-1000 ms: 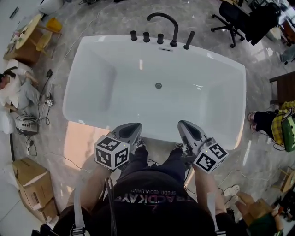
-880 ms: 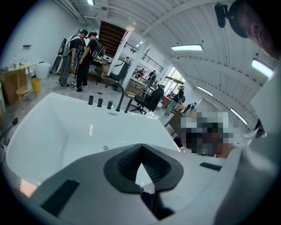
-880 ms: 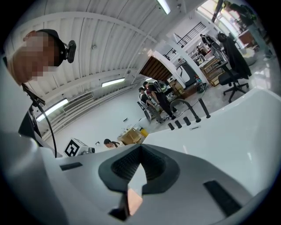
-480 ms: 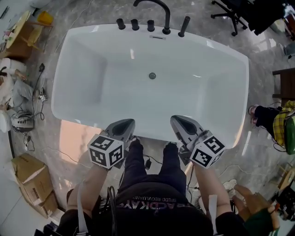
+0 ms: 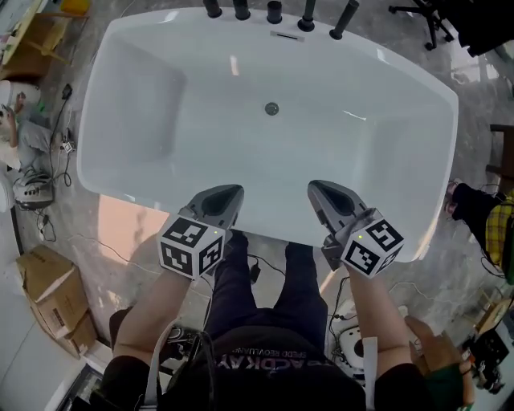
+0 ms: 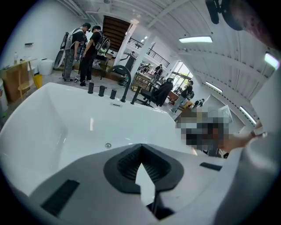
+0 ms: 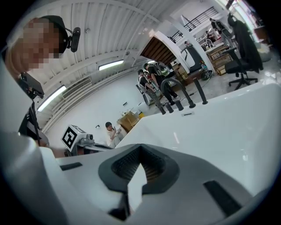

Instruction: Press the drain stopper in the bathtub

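The white bathtub (image 5: pixel 144 120) fills the top of the head view. Its small round metal drain stopper (image 5: pixel 272 108) sits in the middle of the tub floor and also shows as a dot (image 6: pixel 108 145) in the left gripper view. My left gripper (image 5: pixel 230 193) hangs over the near rim, shut with nothing in it, well short of the stopper. My right gripper (image 5: pixel 315 188) is level with it to the right, also shut and empty. In the gripper views both left (image 6: pixel 141 148) and right (image 7: pixel 139 149) jaw tips meet. The right gripper view does not show the stopper.
A black faucet with several black handles (image 5: pixel 275 11) stands on the far rim, seen too as a faucet (image 6: pixel 123 78) from the left gripper. Cardboard boxes (image 5: pixel 46 299) and cables (image 5: pixel 48 185) lie on the floor at left. An office chair (image 5: pixel 438 18) stands at the back right. People stand behind the tub.
The person has stepped closer, so the tub now sits nearer and larger. Both grippers have moved forward over the near rim, still shut.
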A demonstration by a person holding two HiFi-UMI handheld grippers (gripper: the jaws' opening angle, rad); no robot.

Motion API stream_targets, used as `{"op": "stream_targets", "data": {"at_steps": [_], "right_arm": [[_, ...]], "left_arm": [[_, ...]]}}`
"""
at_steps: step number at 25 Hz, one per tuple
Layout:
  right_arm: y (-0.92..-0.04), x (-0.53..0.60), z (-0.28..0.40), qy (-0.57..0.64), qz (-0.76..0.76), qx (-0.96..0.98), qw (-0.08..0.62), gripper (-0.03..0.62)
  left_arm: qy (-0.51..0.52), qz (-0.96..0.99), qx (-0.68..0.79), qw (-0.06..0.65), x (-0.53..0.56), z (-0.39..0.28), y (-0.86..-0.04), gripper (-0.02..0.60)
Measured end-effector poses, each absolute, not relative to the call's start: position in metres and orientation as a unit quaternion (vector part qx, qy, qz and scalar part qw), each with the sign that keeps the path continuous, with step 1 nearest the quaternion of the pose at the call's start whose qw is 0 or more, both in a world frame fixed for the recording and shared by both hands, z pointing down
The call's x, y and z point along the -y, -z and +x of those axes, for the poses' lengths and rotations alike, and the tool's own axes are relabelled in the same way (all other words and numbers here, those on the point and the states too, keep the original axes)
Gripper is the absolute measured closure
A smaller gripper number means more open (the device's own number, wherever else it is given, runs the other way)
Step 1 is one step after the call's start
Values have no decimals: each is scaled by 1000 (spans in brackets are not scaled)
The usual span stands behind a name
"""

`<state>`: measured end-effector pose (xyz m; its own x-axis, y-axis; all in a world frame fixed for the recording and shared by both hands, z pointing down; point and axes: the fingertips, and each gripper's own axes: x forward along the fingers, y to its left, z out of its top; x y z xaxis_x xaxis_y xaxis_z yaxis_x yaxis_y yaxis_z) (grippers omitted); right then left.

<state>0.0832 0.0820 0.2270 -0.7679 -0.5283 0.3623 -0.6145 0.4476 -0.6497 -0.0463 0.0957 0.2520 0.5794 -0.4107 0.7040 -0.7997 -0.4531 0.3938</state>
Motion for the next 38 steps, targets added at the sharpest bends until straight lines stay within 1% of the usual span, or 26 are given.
{"op": "stream_targets", "data": {"at_steps": [7, 13, 15, 21, 28, 38], "right_arm": [[-252, -59, 74, -406, 336, 847, 67, 582], [-271, -35, 102, -401, 339, 847, 88, 582], [-282, -28, 108, -399, 341, 845, 102, 582], [-337, -5, 94, -392, 342, 842, 141, 582], [-414, 28, 83, -396, 352, 831, 170, 582], [-522, 77, 70, -418, 359, 809, 204, 582]], "left_arm": [[-292, 824, 375, 308, -73, -53, -278, 578], [-307, 830, 363, 292, -58, -22, -301, 578], [-307, 827, 362, 300, -54, -16, -312, 578], [-280, 808, 374, 359, -46, -35, -358, 578], [-255, 798, 376, 396, -42, -47, -401, 578], [-240, 799, 369, 410, -27, -53, -448, 578]]}}
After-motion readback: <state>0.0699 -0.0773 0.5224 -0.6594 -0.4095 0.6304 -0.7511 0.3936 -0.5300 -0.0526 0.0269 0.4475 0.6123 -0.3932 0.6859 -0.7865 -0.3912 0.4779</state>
